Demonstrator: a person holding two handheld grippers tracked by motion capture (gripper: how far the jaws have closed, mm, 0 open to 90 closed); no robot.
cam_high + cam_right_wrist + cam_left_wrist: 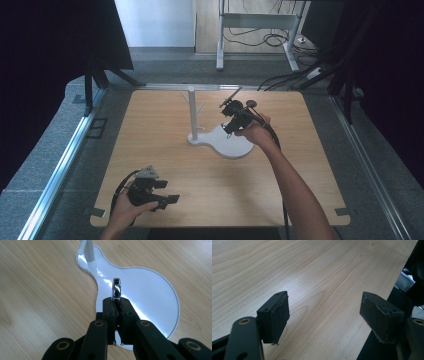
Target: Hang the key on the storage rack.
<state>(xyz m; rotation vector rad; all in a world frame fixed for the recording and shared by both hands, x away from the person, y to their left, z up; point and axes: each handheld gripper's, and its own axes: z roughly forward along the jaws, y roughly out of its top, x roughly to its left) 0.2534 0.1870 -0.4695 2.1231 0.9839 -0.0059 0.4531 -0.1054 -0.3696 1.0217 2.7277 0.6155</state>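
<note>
Two grippers work over the wooden surface (165,165); the left gripper (170,199) rests near the front edge, fingers (277,317) spread wide with nothing between them; the right gripper (116,303), fingers pressed together, pinches a shiny metal ring (116,288) above the white stand (227,142), beside its upright post (192,112).

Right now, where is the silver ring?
In the right gripper view, the silver ring stands on edge, clamped in the right claw above the white stand base, with the stand's post just beyond to the left.
</note>
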